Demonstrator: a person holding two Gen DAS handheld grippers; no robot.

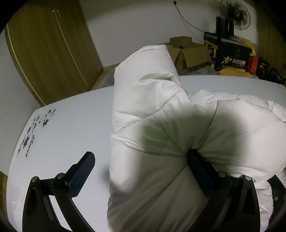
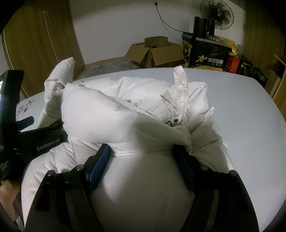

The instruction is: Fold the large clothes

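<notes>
A puffy white down jacket point(image 1: 160, 110) lies bunched on the white table point(image 1: 62, 128). One padded part, maybe a sleeve point(image 1: 146, 71), stands up behind it. My left gripper point(image 1: 141, 160) is open wide: its right finger point(image 1: 200, 171) digs into the jacket's fold, and its left finger point(image 1: 84, 171) hangs free over the table. In the right wrist view the jacket point(image 2: 110, 110) is rolled into a thick bundle with white straps point(image 2: 180, 85) sticking up. My right gripper point(image 2: 143, 151) straddles a bulge of it, jaws wide and open.
Black scribbles point(image 1: 34, 130) mark the table's left edge. Beyond the table are a wooden wardrobe point(image 1: 44, 53), open cardboard boxes point(image 2: 157, 51), a black printed bag point(image 2: 205, 57) and a fan point(image 2: 216, 16). The left gripper's body point(image 2: 48, 142) sits close on the left.
</notes>
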